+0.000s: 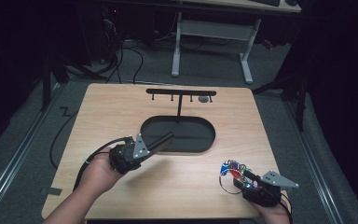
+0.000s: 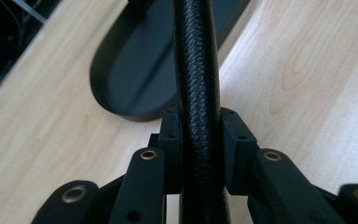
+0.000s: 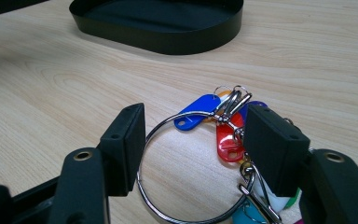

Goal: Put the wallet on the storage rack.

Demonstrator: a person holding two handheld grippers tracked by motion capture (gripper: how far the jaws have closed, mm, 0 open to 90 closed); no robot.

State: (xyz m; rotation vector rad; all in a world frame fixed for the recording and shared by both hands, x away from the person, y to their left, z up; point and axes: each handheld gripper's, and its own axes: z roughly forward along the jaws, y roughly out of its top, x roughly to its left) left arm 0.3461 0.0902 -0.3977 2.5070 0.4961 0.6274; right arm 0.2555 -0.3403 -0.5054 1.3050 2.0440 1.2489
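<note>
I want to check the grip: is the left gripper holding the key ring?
No, the left gripper is shut on a black strap.

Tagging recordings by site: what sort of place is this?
Likely a lab or workshop set up for recording, not a home. A lone wooden table stands on grey carpet with loose cables on the floor, a height-adjustable desk frame behind it, and dark surroundings around the lit tabletop.

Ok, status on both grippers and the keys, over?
Left gripper shut on black textured bar, by the oval tray. Right gripper jaws open, straddling the key bunch on the table. Nothing blocking.
</note>
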